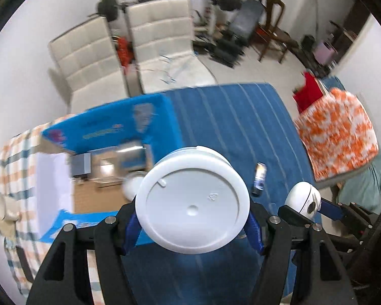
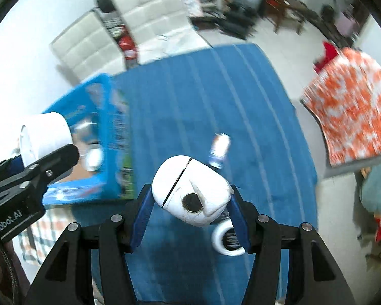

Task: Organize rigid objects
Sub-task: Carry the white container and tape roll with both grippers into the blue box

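Blue box (image 1: 106,127): open cardboard carton at left of the left wrist view on the blue-covered counter (image 1: 228,117); blurred items inside, one white and round.
Left gripper (image 1: 193,226): tilted steeply down, pinching a white tub (image 1: 192,204) at lower centre, base toward the camera.
Right gripper (image 2: 188,216): tilted steeply down, pinching a white rounded device (image 2: 190,190) at lower centre.
Count: two grippers, one small can (image 2: 219,150) on the cloth, one white ring-shaped item (image 2: 227,239) under the right fingers.

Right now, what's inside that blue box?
The blue box lies open. A white rounded item and a blurred blue-and-silver pack show inside. The white tub covers its near corner.
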